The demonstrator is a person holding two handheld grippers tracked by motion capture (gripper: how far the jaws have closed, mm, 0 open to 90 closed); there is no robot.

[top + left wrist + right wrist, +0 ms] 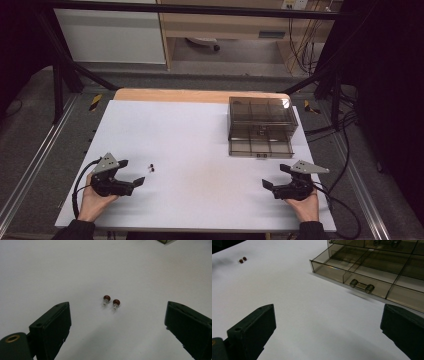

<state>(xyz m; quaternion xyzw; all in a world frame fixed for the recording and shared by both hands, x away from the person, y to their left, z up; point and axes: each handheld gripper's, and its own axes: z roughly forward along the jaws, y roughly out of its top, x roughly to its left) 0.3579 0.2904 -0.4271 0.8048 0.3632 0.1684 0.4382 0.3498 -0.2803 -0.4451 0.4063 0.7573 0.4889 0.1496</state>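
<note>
- The white worktop (200, 150) carries everything, and most of it lies bare between the two hands, so nothing blocks a path across it.
- A smoky clear drawer box (261, 126) stands at the far right of the worktop, its lower drawer (372, 277) pulled out toward the person. The drawer is split into compartments that look empty, and a small metal handle (362, 286) sits on its front wall.
- The left tool (132, 173) rests low near the front left edge with its jaws spread wide and nothing between them. In the left gripper view the jaws frame the target from either side.
- The right tool (274, 176) sits at the front right, jaws likewise spread and empty, aimed toward the open drawer.
- Two small red ear studs (111, 301) lie just beside each other on the bare worktop, a little ahead of the left tool and well apart from the box.
- Judged from this, the work stands at the approach: nothing is picked up yet. The next move calls for the left tool to come forward and down over one stud and pinch it finely. The studs are tiny and round-headed, so they may roll or slip, and their closeness risks nudging the second one.
</note>
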